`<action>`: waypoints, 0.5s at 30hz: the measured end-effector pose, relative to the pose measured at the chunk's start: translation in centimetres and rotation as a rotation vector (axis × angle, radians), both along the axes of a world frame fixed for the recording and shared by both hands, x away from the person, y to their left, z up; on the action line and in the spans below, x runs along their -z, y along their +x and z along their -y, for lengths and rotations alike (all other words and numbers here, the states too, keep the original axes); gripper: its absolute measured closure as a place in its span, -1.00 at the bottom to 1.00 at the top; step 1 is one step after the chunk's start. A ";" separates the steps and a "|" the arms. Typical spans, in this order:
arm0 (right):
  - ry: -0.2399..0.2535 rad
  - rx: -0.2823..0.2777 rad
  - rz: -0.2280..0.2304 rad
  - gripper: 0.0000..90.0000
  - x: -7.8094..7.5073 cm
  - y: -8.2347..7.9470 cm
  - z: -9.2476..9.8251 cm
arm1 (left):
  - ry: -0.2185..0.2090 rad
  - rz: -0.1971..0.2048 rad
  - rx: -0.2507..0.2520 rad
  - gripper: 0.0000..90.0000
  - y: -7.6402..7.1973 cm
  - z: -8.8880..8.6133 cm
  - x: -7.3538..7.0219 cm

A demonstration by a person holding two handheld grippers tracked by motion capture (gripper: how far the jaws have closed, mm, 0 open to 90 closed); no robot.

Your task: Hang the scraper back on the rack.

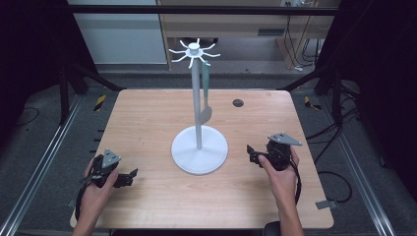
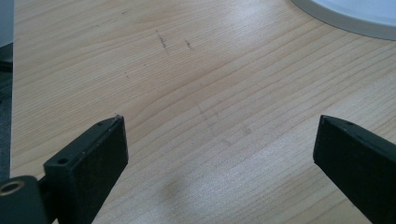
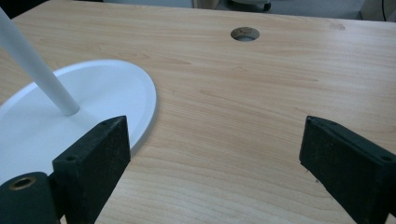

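High view records a white metal stand with a round base, a slim upright pole and a spoked hook crown (image 1: 199,147) at the middle of the light wooden tabletop (image 1: 147,123), with a grey-green long-handled spatula (image 1: 205,98) hanging from one hook, its long axis vertical beside the pole. The right gripper (image 1: 252,155) sits just right of the base, jaws pointing toward it; the left gripper (image 1: 132,175) lies farther off on the other side. Right gripper view shows the jaws spread wide with nothing between them, the base ahead and to the left jaw's side. Left gripper view shows equally wide, empty jaws, the base rim (image 2: 345,18) far ahead toward the right jaw. Judgement: the right gripper is nearer; the spatula hangs well above both.
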State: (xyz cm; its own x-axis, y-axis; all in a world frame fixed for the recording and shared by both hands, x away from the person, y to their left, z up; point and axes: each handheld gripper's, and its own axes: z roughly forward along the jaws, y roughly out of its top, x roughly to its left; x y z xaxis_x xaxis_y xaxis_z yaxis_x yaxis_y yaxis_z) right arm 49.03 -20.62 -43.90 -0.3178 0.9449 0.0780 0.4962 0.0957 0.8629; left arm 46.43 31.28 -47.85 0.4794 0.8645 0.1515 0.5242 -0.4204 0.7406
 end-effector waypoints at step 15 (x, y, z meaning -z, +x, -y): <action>-0.032 -0.033 -0.081 -0.75 2.2 0.0 0.7 | 0.001 0.000 0.010 -0.94 0.1 0.2 0.0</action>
